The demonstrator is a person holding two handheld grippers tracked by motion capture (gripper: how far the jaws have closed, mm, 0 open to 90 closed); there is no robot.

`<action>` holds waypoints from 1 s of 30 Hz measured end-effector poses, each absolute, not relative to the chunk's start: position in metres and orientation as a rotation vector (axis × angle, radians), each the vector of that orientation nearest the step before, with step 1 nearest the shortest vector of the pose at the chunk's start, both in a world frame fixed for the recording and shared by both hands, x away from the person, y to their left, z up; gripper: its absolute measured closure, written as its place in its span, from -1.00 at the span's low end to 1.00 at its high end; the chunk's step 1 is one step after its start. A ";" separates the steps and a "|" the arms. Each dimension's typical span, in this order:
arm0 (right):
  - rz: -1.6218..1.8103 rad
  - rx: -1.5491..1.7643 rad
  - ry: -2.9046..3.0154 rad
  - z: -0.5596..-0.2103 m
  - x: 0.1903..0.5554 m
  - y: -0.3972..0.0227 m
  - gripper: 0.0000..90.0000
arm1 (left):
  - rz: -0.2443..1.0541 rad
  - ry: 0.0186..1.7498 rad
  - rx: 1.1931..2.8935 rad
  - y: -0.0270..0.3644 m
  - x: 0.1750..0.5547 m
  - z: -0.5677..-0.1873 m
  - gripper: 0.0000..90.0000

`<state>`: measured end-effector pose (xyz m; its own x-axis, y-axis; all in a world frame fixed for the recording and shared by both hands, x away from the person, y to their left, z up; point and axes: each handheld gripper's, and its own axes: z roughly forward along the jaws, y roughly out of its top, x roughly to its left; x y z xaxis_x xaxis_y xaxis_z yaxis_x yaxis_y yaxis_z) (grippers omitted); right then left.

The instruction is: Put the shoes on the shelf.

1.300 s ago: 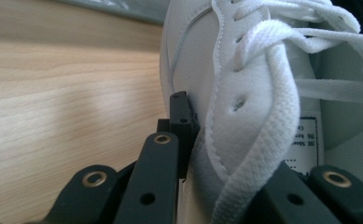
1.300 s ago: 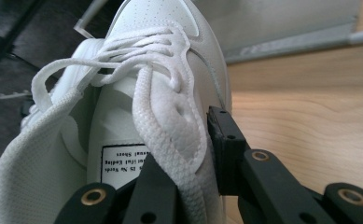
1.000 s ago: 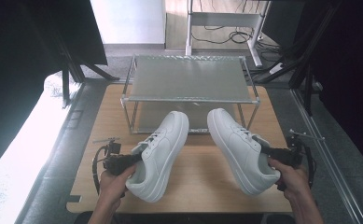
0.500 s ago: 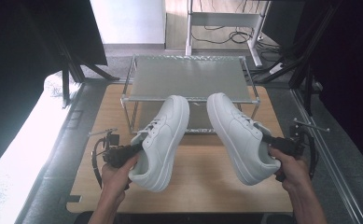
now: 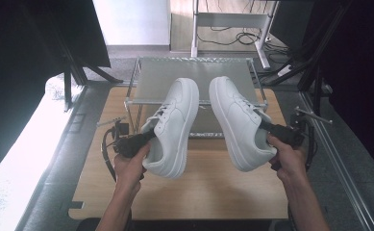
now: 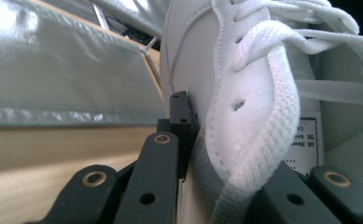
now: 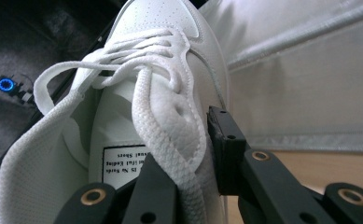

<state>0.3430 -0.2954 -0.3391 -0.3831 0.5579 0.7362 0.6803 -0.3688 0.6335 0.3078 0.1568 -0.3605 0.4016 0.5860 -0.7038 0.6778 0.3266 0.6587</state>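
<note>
Two white lace-up sneakers hang in the air above the wooden table, toes pointing away from me. My left gripper (image 5: 144, 139) is shut on the outer collar wall of the left sneaker (image 5: 174, 122). The left gripper view has the left gripper (image 6: 216, 154) with one jaw outside the left sneaker (image 6: 244, 93) and one inside. My right gripper (image 5: 264, 126) is shut on the collar wall of the right sneaker (image 5: 235, 120). In the right gripper view the right gripper (image 7: 188, 158) pinches the laced edge of the right sneaker (image 7: 156, 70). Both toes overlap the front edge of the rack.
A low metal rack (image 5: 165, 72) with a mesh top shelf stands at the far side of the wooden table (image 5: 213, 192). A grey floor, dark stands and cables (image 5: 223, 36) surround the table. A small bracket (image 5: 309, 115) sits at the table's right edge.
Both hands have lifted the sneakers up and carried them forward; their toes now reach over the front of the rack's top shelf. Both grips have stayed the same.
</note>
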 end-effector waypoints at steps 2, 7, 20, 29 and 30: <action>-1.880 -1.699 -1.699 -0.336 0.346 -0.291 0.82 | -0.077 1.274 1.322 0.153 0.314 -0.357 0.87; -1.906 -1.738 -1.659 -0.332 0.355 -0.283 0.81 | -0.091 1.293 1.285 0.150 0.326 -0.354 0.87; -1.932 -1.824 -1.577 -0.328 0.378 -0.267 0.80 | -0.084 1.332 1.229 0.141 0.355 -0.341 0.87; -1.930 -1.862 -1.499 -0.328 0.396 -0.256 0.80 | -0.081 1.369 1.196 0.144 0.379 -0.338 0.87; -1.932 -1.868 -1.492 -0.327 0.399 -0.254 0.80 | -0.087 1.378 1.181 0.146 0.384 -0.338 0.87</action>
<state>0.3993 -0.2540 -0.3265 -0.2598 0.5463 0.7962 0.6322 -0.5271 0.5679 0.3837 0.1456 -0.3382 0.2813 0.5666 -0.7745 0.6594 0.4721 0.5850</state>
